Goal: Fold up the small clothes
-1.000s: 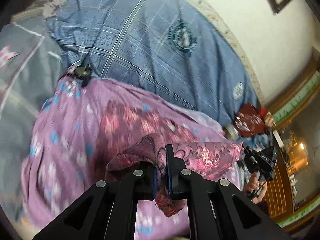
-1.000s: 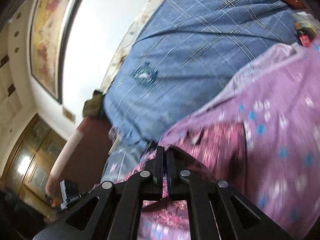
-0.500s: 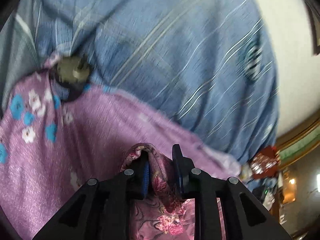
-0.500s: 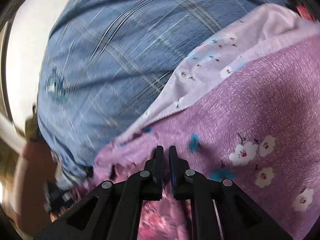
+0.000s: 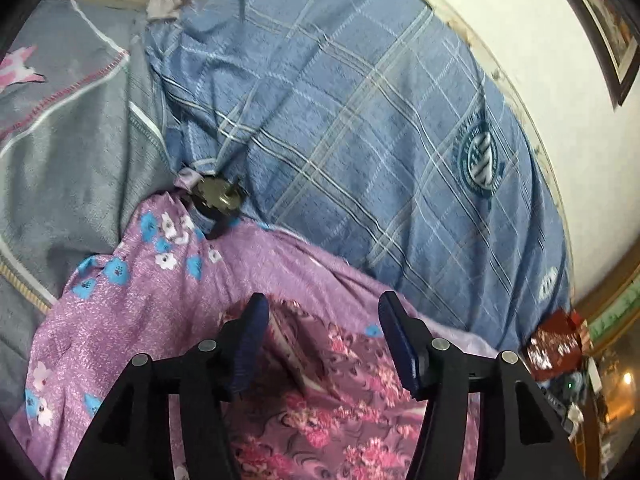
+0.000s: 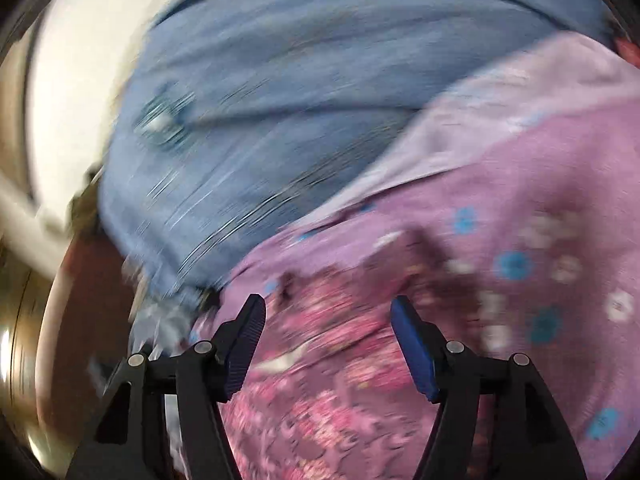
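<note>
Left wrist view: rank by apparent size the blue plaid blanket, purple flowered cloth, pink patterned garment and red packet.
1. blue plaid blanket
2. purple flowered cloth
3. pink patterned garment, partly hidden by the open left gripper, so unsure against 2
4. red packet

We see a purple sheet (image 5: pixel 132 320) dotted with blue and white flowers, and on it a mauve garment (image 5: pixel 332 408) with pink floral swirls. Behind lies a blue bedspread (image 5: pixel 360 120) checked in pale lines, with a teal round crest, beside a grey blanket (image 5: pixel 68 140) edged in pink stitching.
</note>
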The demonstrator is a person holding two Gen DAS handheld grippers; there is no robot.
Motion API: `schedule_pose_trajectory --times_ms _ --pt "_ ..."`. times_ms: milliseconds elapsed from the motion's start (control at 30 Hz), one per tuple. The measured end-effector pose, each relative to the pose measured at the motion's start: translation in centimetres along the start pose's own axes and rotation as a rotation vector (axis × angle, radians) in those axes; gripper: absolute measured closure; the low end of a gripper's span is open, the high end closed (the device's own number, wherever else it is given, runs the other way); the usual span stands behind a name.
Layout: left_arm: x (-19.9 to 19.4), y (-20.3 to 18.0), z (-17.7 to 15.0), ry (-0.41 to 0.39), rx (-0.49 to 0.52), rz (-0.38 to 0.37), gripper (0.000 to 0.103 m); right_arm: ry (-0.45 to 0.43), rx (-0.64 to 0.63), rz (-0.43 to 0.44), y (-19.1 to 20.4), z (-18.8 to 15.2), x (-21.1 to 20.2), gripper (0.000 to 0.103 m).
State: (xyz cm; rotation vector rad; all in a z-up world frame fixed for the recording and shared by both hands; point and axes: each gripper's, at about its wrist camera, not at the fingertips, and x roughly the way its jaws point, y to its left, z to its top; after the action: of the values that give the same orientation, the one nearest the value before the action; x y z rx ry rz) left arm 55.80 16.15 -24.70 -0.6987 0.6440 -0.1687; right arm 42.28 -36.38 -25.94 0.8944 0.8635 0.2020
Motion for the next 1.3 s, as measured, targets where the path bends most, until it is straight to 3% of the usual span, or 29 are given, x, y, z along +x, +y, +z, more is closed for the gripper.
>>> schedule_pose_trajectory --times_ms 133,233,267,300,333,367,400,433,500,667,800,867,967,1033,1067,1133,1233,1300 --pt "0.7 0.1 -0.9 0.006 -0.041 0.072 0.044 0.005 0.006 -0.059 -0.7 1.2 2.1 0.035" --pt "2.1 -0.6 -0.9 0.029 -0.029 0.094 0.044 0.029 -0.017 -0.111 -0.9 2.1 4.4 0.042" --pt "2.9 -0.6 -1.0 0.037 -0.029 0.096 0.044 0.025 -0.028 -0.122 -1.0 2.1 5.0 0.057" --pt "3.7 -0.5 -1.0 0.051 -0.042 0.089 0.046 0.042 -0.047 -0.133 -1.2 2.2 5.8 0.081" --pt "4.5 -0.4 -0.6 0.062 -0.063 0.076 0.046 0.053 -0.055 -0.144 -1.5 2.0 6.2 0.092" --pt "5.1 -0.2 -0.4 0.065 -0.09 0.062 0.054 0.042 -0.06 -0.133 -1.6 1.8 5.9 0.091" --pt "5.7 0.0 -0.2 0.064 -0.111 0.057 0.073 0.026 -0.067 -0.118 -1.5 1.6 5.4 0.092" --pt "6.5 0.3 0.1 0.065 -0.133 0.054 0.08 0.007 -0.073 -0.101 -1.4 1.6 4.7 0.092" --pt "7.1 0.6 0.4 0.048 -0.164 0.032 0.082 -0.068 -0.069 -0.039 -0.9 2.0 2.2 0.099" --pt "7.6 0.5 0.8 -0.009 -0.148 0.041 0.072 -0.229 -0.066 0.051 0.7 4.1 -1.5 0.099" --pt "7.3 1.1 0.6 -0.012 -0.143 0.086 0.06 -0.279 -0.02 0.01 0.2 6.1 0.9 0.099" --pt "7.2 1.5 0.6 -0.005 -0.15 0.111 0.058 -0.276 0.002 -0.059 -0.9 6.6 2.7 0.099" --pt "6.7 1.0 0.4 0.023 -0.127 0.153 0.058 -0.244 0.058 -0.255 -3.3 6.6 5.3 0.089" --pt "6.2 0.1 0.2 0.046 -0.098 0.196 0.058 -0.22 0.1 -0.23 -3.8 6.5 4.9 0.08" --pt "5.7 -0.5 0.0 0.051 -0.079 0.215 0.058 -0.232 0.093 -0.214 -3.5 6.3 4.3 0.071" --pt "4.4 -2.0 -0.8 0.067 -0.046 0.225 0.058 -0.255 -0.016 -0.184 -0.8 5.3 2.9 0.067" --pt "2.8 -3.7 -2.9 0.129 0.002 0.243 0.058 -0.094 -0.271 -0.083 5.6 1.9 3.3 0.067" --pt "1.8 -4.6 -4.8 0.157 0.042 0.294 0.058 0.067 -0.438 -0.028 10.0 -2.2 5.0 0.067"
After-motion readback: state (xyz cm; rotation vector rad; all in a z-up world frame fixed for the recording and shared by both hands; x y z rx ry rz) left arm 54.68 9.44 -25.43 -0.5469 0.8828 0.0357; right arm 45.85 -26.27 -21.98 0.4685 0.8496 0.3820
